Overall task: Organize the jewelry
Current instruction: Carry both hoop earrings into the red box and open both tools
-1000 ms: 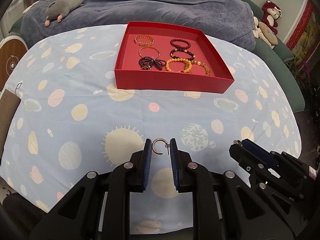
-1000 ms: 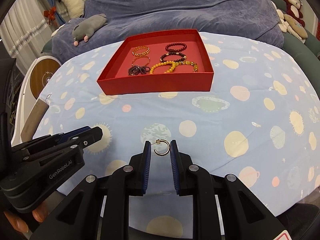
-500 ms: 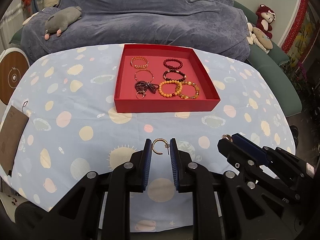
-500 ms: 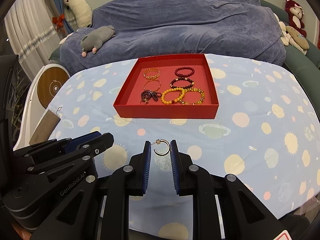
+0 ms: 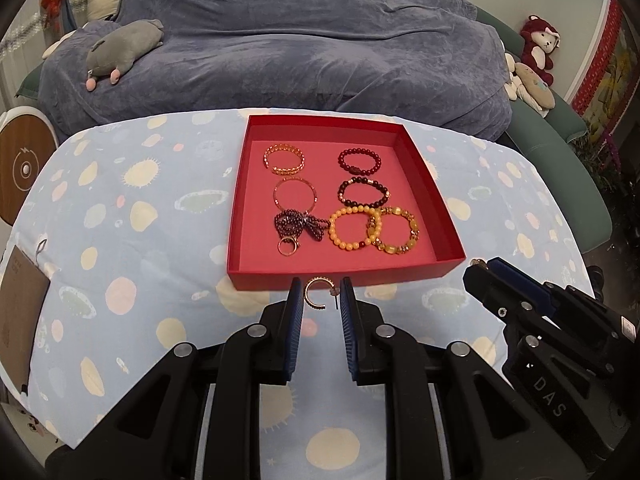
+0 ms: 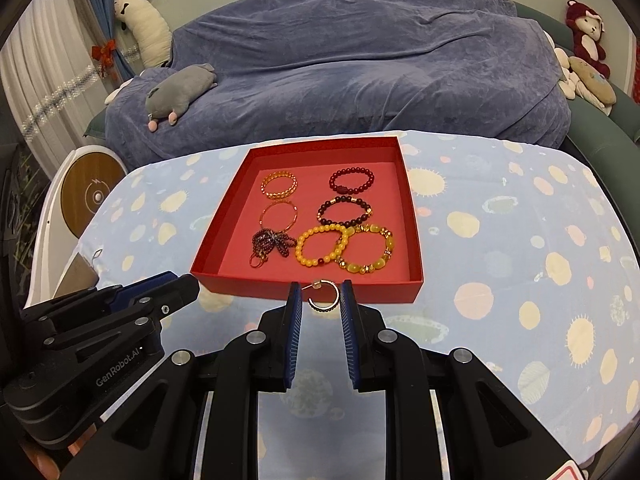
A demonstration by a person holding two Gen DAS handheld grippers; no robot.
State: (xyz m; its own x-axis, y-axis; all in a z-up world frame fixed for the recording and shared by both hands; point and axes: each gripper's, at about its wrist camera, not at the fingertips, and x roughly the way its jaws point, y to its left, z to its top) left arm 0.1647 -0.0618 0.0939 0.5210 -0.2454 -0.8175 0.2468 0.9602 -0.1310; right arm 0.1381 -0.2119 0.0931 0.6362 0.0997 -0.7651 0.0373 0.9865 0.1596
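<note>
The left gripper [image 5: 320, 294] sat low and level, pointed straight ahead, its blue pads [image 5: 295, 304] clamped on a small gold hoop earring [image 5: 318, 293] right at the tips. The earring's open C-shape stood between them, post toward the right pad. And the right gripper [image 6: 319, 295] matched it: same forward pose, fingers closed on a second hoop earring [image 6: 324, 297], this one hanging with its curve down. Whether that hoop touched both pads was hard to judge through the fisheye lens, though it did look pinched.

Both grippers were held side by side, well above the cloth, each visible at the edge of the other's view, close but apart. Their tips hovered just short of the near wall of the red tray [image 5: 436, 272].

Inside that tray, six bracelets lay in two columns. On the left, a gold cuff [image 5: 284, 159] at the back, a thin gold bangle [image 5: 295, 196] in the middle, a dark purple beaded knot [image 5: 298, 224] nearest with a small ring touching it. On the right, a dark red bead bracelet [image 5: 359, 161], a black bead bracelet [image 5: 363, 193], then an orange bead bracelet [image 5: 350, 228] overlapping a yellow stone bracelet [image 5: 396, 230].

The tray rested on a pale blue planet-print tablecloth [image 5: 132, 264]. Behind it rose a sofa under a blue throw [image 5: 304, 40], a grey plush toy [image 5: 124, 46] lying on its left side.
</note>
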